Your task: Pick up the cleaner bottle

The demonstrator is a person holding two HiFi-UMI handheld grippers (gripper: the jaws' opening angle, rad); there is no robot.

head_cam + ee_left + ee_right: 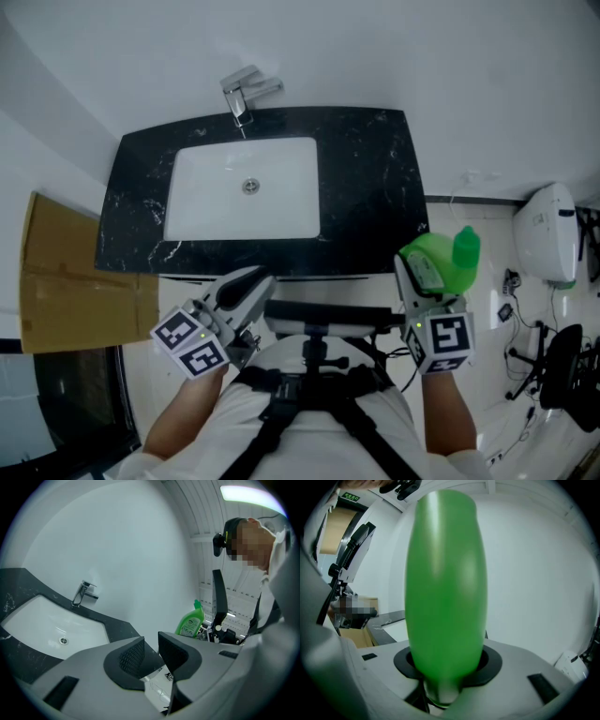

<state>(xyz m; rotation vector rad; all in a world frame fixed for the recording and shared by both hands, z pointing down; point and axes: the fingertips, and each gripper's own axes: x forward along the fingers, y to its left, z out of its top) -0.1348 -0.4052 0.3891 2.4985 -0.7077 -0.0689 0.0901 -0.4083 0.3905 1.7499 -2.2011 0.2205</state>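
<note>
- At the right of the head view, at about 4 o'clock from the white basin, the cleaner bottle is in the right gripper. It hangs beyond the right edge of the black counter and does not touch it.
- In the right gripper view the jaws are closed on the lower part of the green body, one on each side. The bottle fills the space between them completely.
- The long axis of the bottle goes from the jaws toward 12 o'clock in that view, so it crosses the jaws nearly at a right angle. In the head view the cap end points to about 1 o'clock from the body.
- The left gripper is in front of the counter edge, with its jaws spread and nothing between the pads.
- From the left gripper the bottle lies at about 3 o'clock in the head view, well apart. In the left gripper view it appears at about 1 o'clock above the jaws.
- I judge that the pick-up is already done by the right hand, which is the only one near the bottle. The coming move, I think, depends on keeping this grip across the body so that the bottle stays upright; the left hand has no part to take.
</note>
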